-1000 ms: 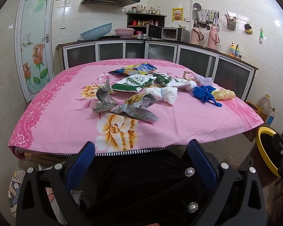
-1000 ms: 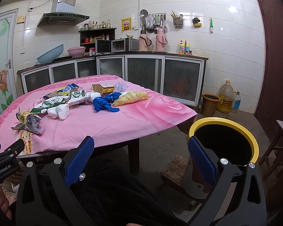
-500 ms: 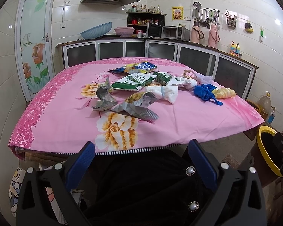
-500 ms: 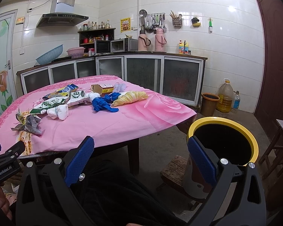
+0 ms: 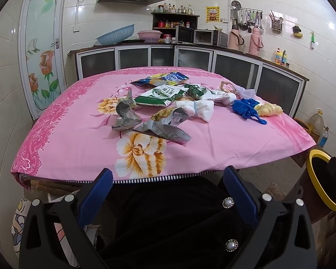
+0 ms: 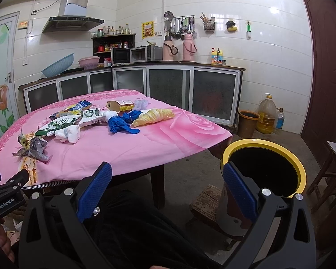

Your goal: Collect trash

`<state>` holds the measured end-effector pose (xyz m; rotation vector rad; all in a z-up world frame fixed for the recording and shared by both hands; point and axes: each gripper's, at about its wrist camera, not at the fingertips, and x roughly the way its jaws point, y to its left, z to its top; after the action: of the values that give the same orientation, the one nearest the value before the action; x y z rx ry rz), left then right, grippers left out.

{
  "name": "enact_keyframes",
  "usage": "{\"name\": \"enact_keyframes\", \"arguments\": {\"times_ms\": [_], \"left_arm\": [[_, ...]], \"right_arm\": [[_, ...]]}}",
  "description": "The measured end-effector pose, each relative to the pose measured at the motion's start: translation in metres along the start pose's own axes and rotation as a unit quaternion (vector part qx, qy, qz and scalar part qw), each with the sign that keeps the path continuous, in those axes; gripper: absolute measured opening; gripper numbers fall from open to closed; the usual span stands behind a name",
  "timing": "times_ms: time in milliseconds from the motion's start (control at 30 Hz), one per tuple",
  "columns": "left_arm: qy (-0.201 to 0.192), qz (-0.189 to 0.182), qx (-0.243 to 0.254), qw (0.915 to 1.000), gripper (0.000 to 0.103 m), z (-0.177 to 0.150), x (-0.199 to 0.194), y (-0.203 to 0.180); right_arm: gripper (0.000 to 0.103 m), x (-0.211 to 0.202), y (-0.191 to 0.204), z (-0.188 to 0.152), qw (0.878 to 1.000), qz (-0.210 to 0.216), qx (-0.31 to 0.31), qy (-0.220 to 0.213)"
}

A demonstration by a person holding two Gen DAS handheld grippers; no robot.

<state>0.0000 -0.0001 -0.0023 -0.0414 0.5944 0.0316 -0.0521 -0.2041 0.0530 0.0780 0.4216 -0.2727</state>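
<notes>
Pink-clothed desk (image 5: 62,148) is carrying scattered trash (image 5: 168,103) as both grippers, left (image 5: 168,192) and right (image 6: 168,190), are hovering short of it, jaws spread and empty; starting with the nearest wrapper (image 5: 163,125) likely suits the bin (image 6: 264,170) standing beside.

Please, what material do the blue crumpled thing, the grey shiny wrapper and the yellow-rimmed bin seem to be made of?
Blue crumpled thing: probably thin rubber or nitrile gloves, matte, limp and wrinkled.
Grey shiny wrapper: looks like metallised plastic film, with a silvery reflective inside and sharp creases.
Yellow-rimmed bin: seems hard plastic, with a smooth, slightly glossy rim; the inside is dark, so a liner cannot be told.
</notes>
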Motion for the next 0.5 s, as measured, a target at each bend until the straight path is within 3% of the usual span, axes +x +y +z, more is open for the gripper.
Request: {"name": "enact_keyframes", "arguments": {"times_ms": [500], "left_arm": [[0.005,-0.005,-0.003,1.0,0.095,0.0011,0.0036,0.0008]], "right_arm": [[0.095,0.0011,-0.0022,-0.0017,1.0,-0.002,0.003,0.001]]}}
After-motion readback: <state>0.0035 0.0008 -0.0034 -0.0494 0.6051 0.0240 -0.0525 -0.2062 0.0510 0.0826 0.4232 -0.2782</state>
